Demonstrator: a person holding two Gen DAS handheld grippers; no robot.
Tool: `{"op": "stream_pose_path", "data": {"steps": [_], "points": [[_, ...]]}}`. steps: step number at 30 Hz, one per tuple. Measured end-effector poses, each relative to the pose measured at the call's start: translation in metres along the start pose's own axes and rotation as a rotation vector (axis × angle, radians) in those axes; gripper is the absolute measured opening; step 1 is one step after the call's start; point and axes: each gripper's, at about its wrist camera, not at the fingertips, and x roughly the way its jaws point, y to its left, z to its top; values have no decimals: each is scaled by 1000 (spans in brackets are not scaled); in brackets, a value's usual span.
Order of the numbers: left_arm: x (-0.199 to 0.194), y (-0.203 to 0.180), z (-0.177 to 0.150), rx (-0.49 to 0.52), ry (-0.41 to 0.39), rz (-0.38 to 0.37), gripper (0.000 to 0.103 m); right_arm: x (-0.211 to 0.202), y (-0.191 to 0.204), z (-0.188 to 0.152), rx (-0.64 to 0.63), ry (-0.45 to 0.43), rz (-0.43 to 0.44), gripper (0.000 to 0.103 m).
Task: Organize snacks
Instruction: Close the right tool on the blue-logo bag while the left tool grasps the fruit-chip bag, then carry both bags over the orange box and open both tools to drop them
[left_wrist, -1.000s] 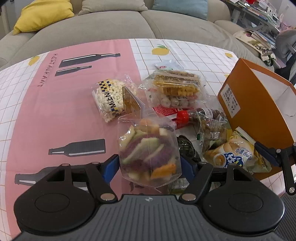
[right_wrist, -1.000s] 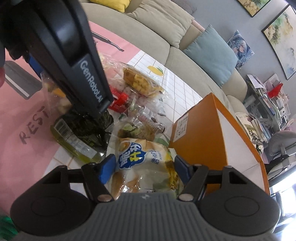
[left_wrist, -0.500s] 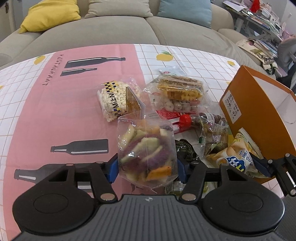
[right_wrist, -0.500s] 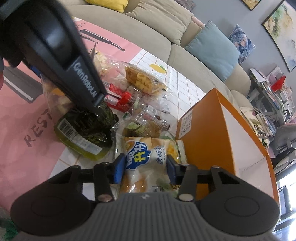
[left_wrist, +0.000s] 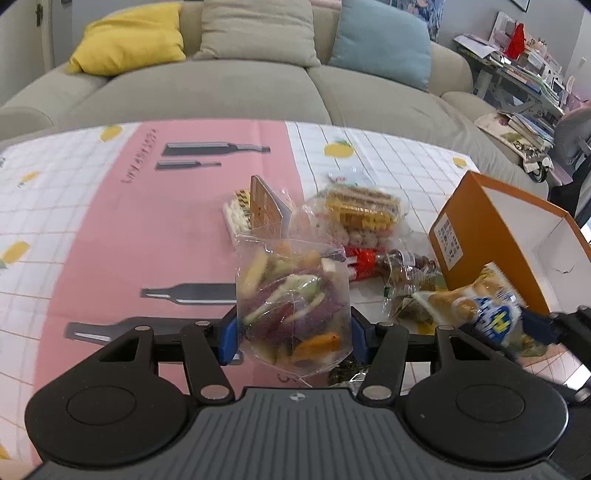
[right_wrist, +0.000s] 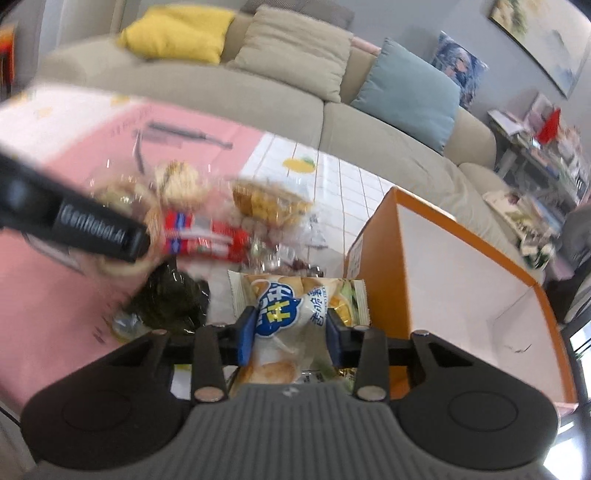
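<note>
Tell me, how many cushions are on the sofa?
3. A yellow cushion on the left, a beige cushion in the middle, a blue cushion on the right. More may lie out of view.

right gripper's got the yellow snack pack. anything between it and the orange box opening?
Nothing visible. The right gripper, jaws closing on the yellow snack pack, sits right beside the orange box; its white interior looks empty. The left gripper, holding the clear bag of veggie chips, is off to the other side.
</note>
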Motion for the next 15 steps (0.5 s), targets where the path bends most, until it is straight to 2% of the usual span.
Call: {"op": "stream_pose_path", "data": {"steps": [4, 8, 15], "points": [[-21, -1, 4, -5, -22, -6, 65, -20, -13, 8, 69, -39, 40, 37], [-53, -13, 8, 31, -71, -30, 65, -44, -39, 15, 188, -70, 120, 37], [-93, -43, 19, 84, -78, -77, 65, -82, -84, 17, 358, -99, 220, 38]]}}
